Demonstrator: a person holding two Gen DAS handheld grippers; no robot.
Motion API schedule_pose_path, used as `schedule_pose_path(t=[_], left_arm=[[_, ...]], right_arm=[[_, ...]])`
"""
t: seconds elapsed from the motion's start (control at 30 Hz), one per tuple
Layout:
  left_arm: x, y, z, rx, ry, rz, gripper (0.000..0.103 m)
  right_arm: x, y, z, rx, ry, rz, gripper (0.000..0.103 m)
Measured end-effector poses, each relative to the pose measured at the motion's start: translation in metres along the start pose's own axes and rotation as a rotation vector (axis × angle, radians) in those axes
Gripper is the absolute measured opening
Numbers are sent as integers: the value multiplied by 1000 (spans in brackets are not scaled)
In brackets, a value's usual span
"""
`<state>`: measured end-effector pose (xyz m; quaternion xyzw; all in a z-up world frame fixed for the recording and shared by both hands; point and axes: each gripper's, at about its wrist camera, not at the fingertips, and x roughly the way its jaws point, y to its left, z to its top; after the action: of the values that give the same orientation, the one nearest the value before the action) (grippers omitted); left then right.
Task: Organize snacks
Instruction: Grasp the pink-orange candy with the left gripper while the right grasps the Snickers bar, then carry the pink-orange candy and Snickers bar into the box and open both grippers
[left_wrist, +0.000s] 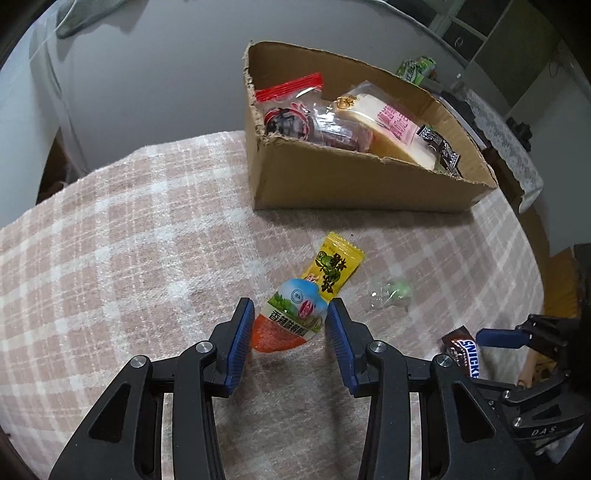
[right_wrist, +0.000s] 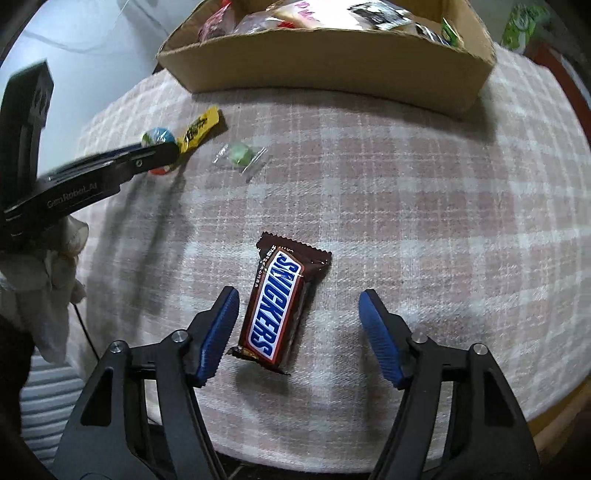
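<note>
A cardboard box (left_wrist: 332, 184) with several snack packs stands at the table's far side; it also shows in the right wrist view (right_wrist: 332, 74). My left gripper (left_wrist: 290, 314) is shut on a blue, green and orange snack packet (left_wrist: 291, 317), its pads pressing both sides. A yellow candy pack (left_wrist: 332, 266) lies just beyond it, and a green wrapped candy (left_wrist: 393, 291) to the right. My right gripper (right_wrist: 299, 310) is open around a Snickers bar (right_wrist: 277, 306) lying on the cloth between its fingers, untouched.
The table has a pink plaid cloth (left_wrist: 129, 240) and rounded edges. A green packet (left_wrist: 415, 68) lies behind the box. The left gripper's body (right_wrist: 92, 173) and a gloved hand (right_wrist: 55, 266) show at the left of the right wrist view.
</note>
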<state>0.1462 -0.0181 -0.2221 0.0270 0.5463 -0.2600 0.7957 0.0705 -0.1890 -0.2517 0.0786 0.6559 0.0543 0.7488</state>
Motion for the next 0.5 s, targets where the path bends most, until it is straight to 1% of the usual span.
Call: schedule_pose_path(t=[0.17,0.23,0.27,0.3,0.33,0.4,0.5], left_arm=[[1,-5,-3,37,-5,29,40],[1,-8,-5,57,-8,48,38],[1,-8,-6,60,-9,54,36],[0,-8,-6,58,-11,57,34],[0,-7,-7,52,-13,60,33],[-1,-5,-8,43,-17,62,29],[-3,-3,-11,37,-18,64,27]], right_arm=[[5,11,0,-73,5,-67,63],[7,15,1,-104,7,-91,60],[7,16,1,-113,7,-100,56],[7,18,1,-126,6,-116,49],[7,18,1,-134,4,-128,46],[6,15,2,-136,-3,-139,30],[4,8,5,-106,-6,-104,30]])
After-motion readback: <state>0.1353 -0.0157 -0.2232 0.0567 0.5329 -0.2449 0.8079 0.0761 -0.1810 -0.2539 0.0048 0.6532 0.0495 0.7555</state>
